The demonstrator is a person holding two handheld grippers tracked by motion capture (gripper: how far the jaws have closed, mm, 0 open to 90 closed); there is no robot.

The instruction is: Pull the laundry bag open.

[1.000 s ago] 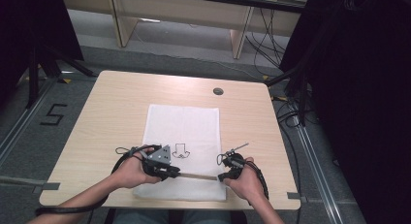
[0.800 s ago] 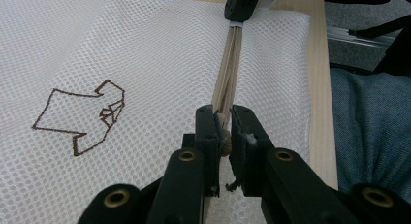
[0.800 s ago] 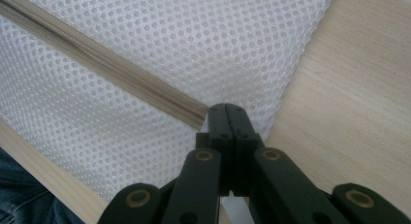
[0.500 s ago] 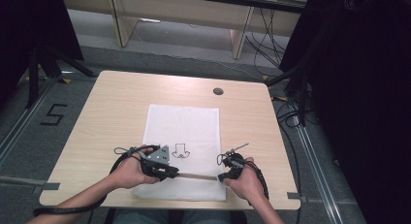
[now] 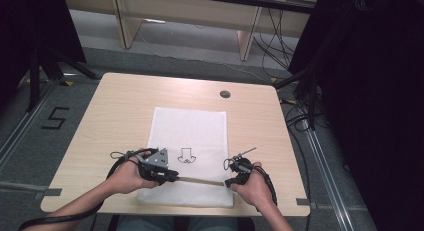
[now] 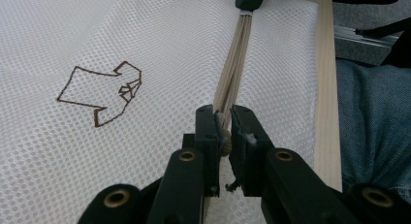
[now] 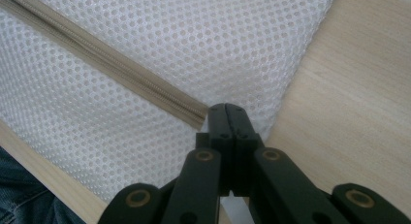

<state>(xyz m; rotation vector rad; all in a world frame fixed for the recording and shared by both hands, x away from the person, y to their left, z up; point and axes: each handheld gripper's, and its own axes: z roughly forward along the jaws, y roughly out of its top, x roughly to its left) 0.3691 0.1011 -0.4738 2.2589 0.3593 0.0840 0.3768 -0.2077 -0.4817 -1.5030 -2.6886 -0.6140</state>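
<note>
White mesh cloth on pale matt wood

The bag (image 5: 190, 136) is white perforated mesh fabric, soft and matt, with a brown stitched outline (image 6: 102, 92) and a beige woven zipper tape (image 7: 106, 64) with fine teeth. The table (image 5: 125, 101) is light wood-grain laminate, smooth with a dull sheen. The left gripper (image 6: 224, 124) and right gripper (image 7: 227, 112) have black matt plastic-looking jaws, set with brassy metal rivets. A bit of blue denim (image 6: 373, 127) shows past the table edge
</note>
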